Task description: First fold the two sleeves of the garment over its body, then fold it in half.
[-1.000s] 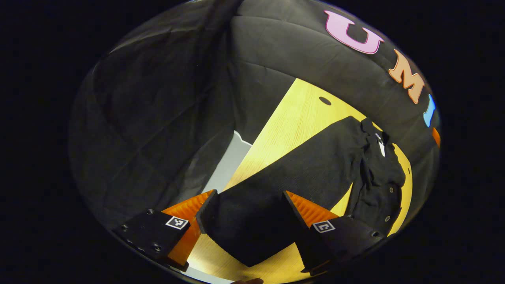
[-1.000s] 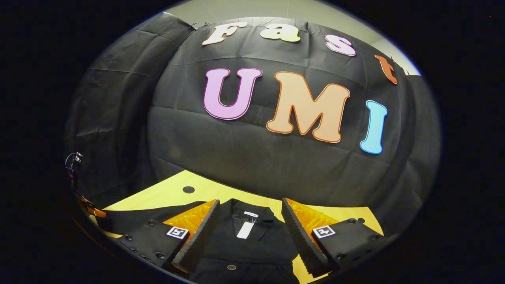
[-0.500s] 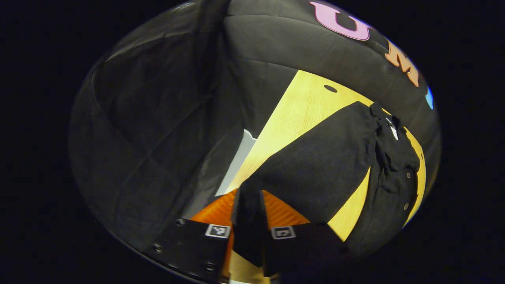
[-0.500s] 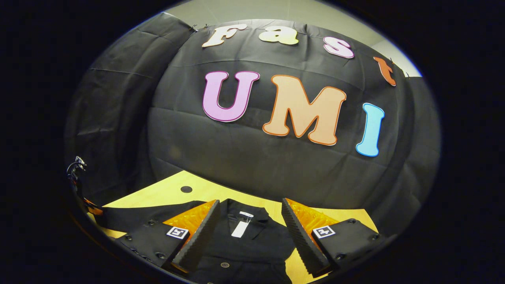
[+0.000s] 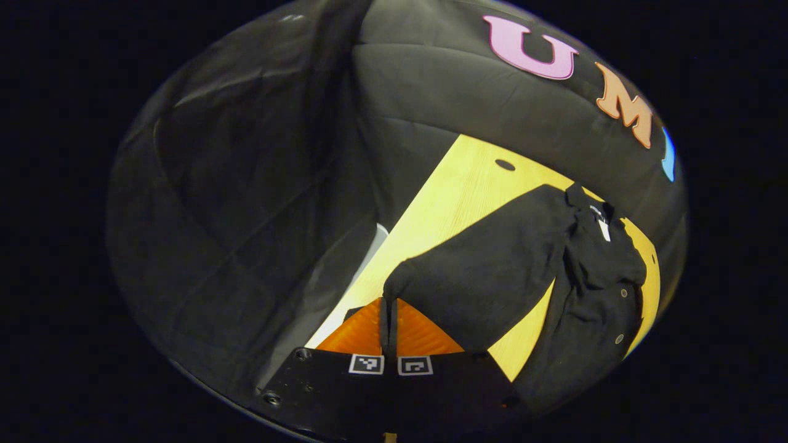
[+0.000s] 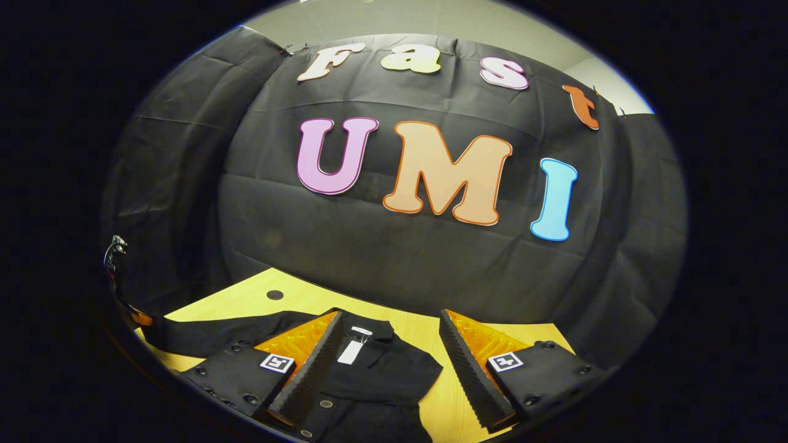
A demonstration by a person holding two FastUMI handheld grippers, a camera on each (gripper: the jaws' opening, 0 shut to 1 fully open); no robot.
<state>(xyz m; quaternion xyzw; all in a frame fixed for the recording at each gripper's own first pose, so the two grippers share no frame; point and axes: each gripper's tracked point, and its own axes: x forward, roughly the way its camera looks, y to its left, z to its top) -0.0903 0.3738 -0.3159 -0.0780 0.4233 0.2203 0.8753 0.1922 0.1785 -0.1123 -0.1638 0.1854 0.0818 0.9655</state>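
Shirt (image 5: 591, 289): a black, thin, limp garment with buttons down the front and a white tag at the collar, lying on the yellow table (image 5: 455, 191); it looks light and soft, likely to sag and drape from any pinch point, and to wrinkle or slide a little on the smooth wood rather than hold a crease. The sleeve (image 5: 486, 277) runs from the shoulder at the far right toward the near left; its cuff end is the sensible place to take hold, since a pinch there lets the whole length swing over the body, while a grip mid-sleeve would leave the end flopping.

In the left gripper view the left gripper (image 5: 389, 329) has its orange fingers pressed together on the cuff end of that sleeve, a thin dark strip of cloth showing between them; the fabric rises off the table at the pinch, so the sleeve seems slightly lifted; the gripper points along the sleeve toward the collar.

In the right gripper view the right gripper (image 6: 394, 369) is spread wide, holding nothing; it hangs low over the collar (image 6: 363, 338) and button front, aimed at the far wall, the left finger over the shirt and the right finger over bare table; whether it touches the cloth I cannot tell.
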